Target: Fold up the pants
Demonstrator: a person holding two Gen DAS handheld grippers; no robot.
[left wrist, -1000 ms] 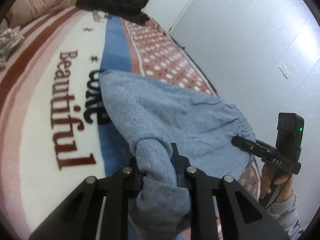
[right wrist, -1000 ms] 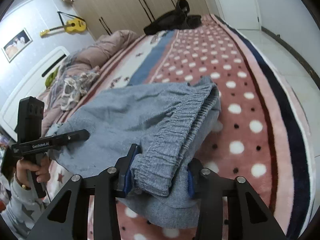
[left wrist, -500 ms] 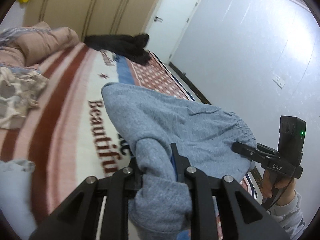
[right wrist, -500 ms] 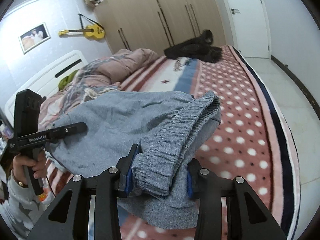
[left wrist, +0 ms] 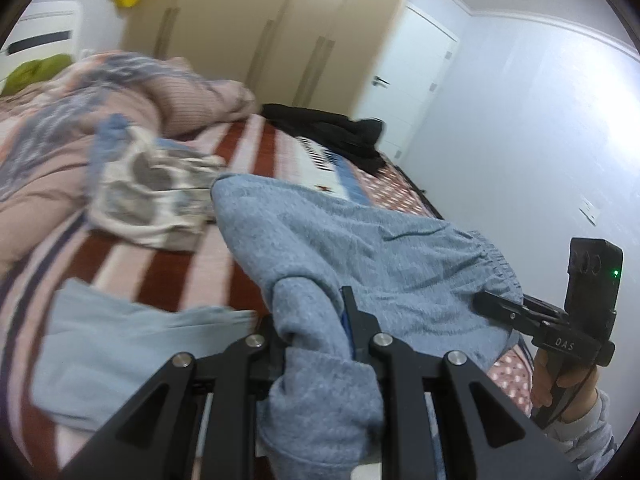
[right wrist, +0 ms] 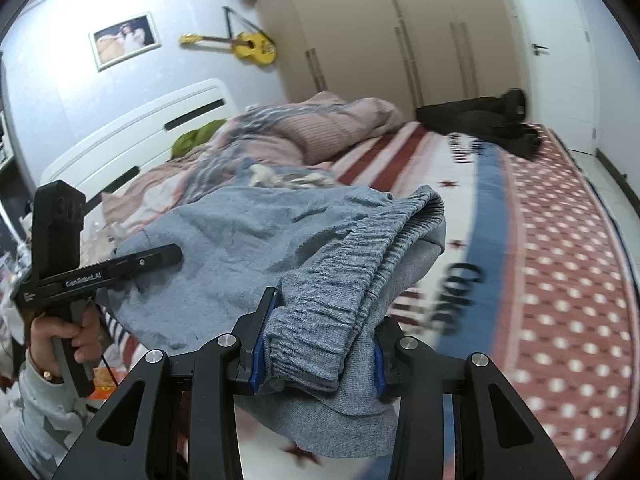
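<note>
The grey pants [left wrist: 360, 248] hang stretched between the two tongs, lifted above the bed blanket [right wrist: 560, 280]; the left gripper [left wrist: 316, 320] has its jaws closed tight on a bunched fold of the grey knit, with a loose end drooping below the jaws; the right gripper [right wrist: 320, 336] is clamped on the ribbed elastic waistband [right wrist: 360, 256], its blue-padded jaws held partly apart by the thick bundle of cloth between them.

In the right wrist view the folded edge of the waistband juts out over the blue stripe and lettering of the blanket; beyond it the dotted red band runs along the right edge of the bed, bare of clothing, and the pale floor [right wrist: 600, 172] lies just past that edge.

In the left wrist view the far corner of the pants sits beside a patterned grey-and-white garment [left wrist: 152, 192]; a pale blue cloth [left wrist: 120, 352] lies on the striped part of the blanket under the left gripper's side; a pink quilt [right wrist: 320, 128] is heaped toward the headboard [right wrist: 140, 136]; a black garment [right wrist: 480, 120] lies at the far end of the bed near the wardrobe [right wrist: 380, 40] and door [left wrist: 412, 80].
</note>
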